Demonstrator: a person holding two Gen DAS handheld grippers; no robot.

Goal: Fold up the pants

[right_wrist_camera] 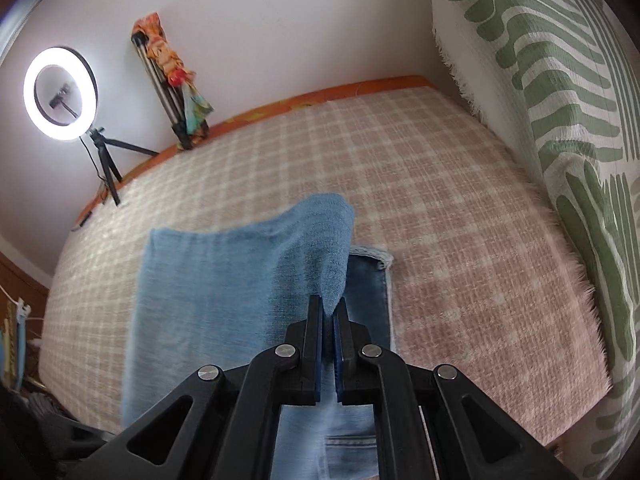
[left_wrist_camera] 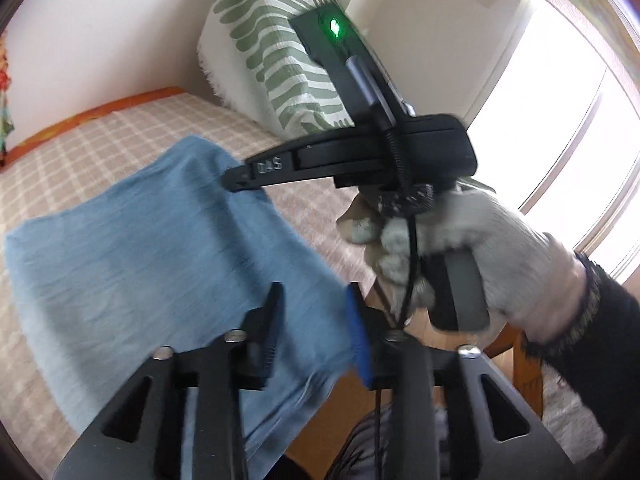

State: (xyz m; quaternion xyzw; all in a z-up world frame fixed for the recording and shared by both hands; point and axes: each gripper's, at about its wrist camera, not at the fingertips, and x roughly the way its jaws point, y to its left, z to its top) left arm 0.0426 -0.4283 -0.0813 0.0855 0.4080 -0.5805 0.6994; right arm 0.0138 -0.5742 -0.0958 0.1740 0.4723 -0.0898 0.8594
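Note:
Light blue denim pants (left_wrist_camera: 160, 256) are lifted over a checked bed cover (left_wrist_camera: 120, 128). In the left wrist view my left gripper (left_wrist_camera: 316, 328) has its jaws apart with the pants' edge lying between them. The right gripper (left_wrist_camera: 240, 176) reaches in from the right, held by a gloved hand (left_wrist_camera: 460, 232), its tip at the cloth's far edge. In the right wrist view my right gripper (right_wrist_camera: 329, 312) is shut on a raised fold of the pants (right_wrist_camera: 224, 280). A lower layer with a hem (right_wrist_camera: 372, 276) lies flat on the bed beneath.
A green-and-white patterned cushion (right_wrist_camera: 560, 120) stands along the right side of the bed. A lit ring light on a tripod (right_wrist_camera: 60, 88) and a folded tripod with colourful cloth (right_wrist_camera: 172, 80) stand by the far wall. A bright window (left_wrist_camera: 560, 120) is at the right.

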